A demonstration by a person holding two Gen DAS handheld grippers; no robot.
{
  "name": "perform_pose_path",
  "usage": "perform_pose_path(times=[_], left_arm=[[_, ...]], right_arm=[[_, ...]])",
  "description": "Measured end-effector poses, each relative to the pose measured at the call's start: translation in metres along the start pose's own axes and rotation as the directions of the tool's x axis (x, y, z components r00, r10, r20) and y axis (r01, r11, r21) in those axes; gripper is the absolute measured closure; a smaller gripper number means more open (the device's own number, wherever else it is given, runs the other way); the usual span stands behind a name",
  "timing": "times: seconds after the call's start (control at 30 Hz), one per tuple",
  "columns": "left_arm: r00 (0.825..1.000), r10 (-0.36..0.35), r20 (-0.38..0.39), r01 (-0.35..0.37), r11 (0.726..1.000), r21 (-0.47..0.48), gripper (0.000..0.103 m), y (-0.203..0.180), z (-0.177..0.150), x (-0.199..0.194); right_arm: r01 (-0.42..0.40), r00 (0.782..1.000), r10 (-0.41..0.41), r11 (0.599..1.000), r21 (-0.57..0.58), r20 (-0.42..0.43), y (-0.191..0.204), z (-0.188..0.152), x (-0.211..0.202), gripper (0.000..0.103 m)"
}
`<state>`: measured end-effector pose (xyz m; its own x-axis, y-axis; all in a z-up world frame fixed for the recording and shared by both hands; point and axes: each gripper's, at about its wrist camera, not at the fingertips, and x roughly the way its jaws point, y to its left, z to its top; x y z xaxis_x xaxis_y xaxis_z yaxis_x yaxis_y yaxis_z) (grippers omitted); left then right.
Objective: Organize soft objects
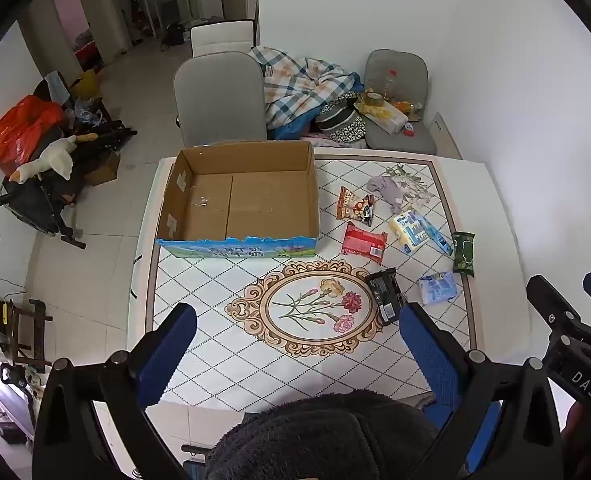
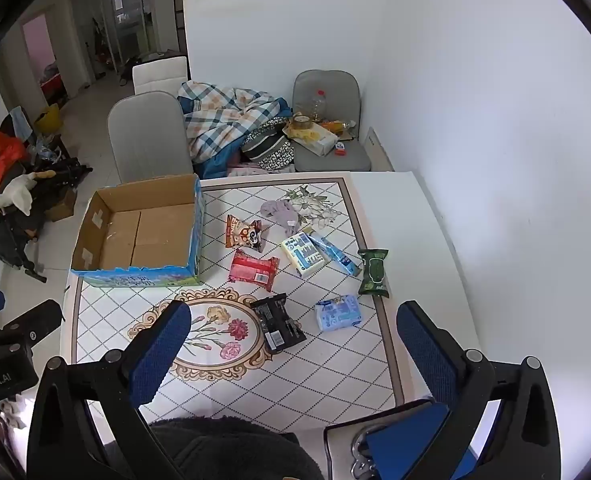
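Note:
An open cardboard box (image 1: 239, 200) (image 2: 143, 232) stands at the table's far left, with nothing inside. To its right lie several soft packets: an orange snack bag (image 1: 354, 206) (image 2: 243, 233), a red pack (image 1: 364, 240) (image 2: 253, 270), a black pack (image 1: 385, 294) (image 2: 279, 323), a light blue tissue pack (image 1: 438, 288) (image 2: 337, 312), a green wipes pack (image 1: 464, 253) (image 2: 372, 272), a yellow-blue pack (image 1: 409, 231) (image 2: 303, 258) and a crumpled lilac cloth (image 1: 387, 190) (image 2: 279, 210). My left gripper (image 1: 295, 344) and right gripper (image 2: 293, 340) are open and empty, high above the near table edge.
Grey chairs (image 1: 219, 96) (image 2: 327, 120) stand behind the table, with a plaid blanket (image 1: 303, 84) and bottles. A white wall runs along the right. Clutter and a plush goose (image 1: 47, 158) lie on the floor at left. A dark fleece garment (image 1: 319, 436) fills the bottom.

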<state>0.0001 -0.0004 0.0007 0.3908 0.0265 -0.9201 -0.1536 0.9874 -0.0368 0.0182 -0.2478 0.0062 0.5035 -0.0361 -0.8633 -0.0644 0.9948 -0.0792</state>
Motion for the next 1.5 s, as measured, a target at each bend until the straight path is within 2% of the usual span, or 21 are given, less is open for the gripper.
perform_pose_path(times=[0.5, 0.57, 0.93, 1.5], left_arm=[[0.999, 0.015, 0.039, -0.015, 1.000, -0.007, 0.000, 0.010, 0.002, -0.009], [0.999, 0.024, 0.043, -0.024, 1.000, -0.002, 0.000, 0.007, 0.001, -0.008], [0.996, 0.028, 0.089, -0.028, 1.000, 0.000, 0.000, 0.008, -0.002, -0.021], [0.995, 0.024, 0.101, -0.024, 1.000, 0.002, 0.000, 0.001, -0.002, -0.023]], right_arm=[[-0.002, 1.000, 0.002, 1.000, 0.010, 0.014, -0.008, 0.011, -0.003, 0.000], [0.002, 1.000, -0.002, 1.000, 0.005, 0.026, 0.003, 0.005, -0.009, 0.000], [-0.009, 0.998, 0.009, 1.000, 0.004, 0.061, 0.003, 0.006, -0.021, 0.000], [-0.015, 0.997, 0.014, 1.000, 0.012, 0.081, -0.003, 0.005, -0.027, 0.000]])
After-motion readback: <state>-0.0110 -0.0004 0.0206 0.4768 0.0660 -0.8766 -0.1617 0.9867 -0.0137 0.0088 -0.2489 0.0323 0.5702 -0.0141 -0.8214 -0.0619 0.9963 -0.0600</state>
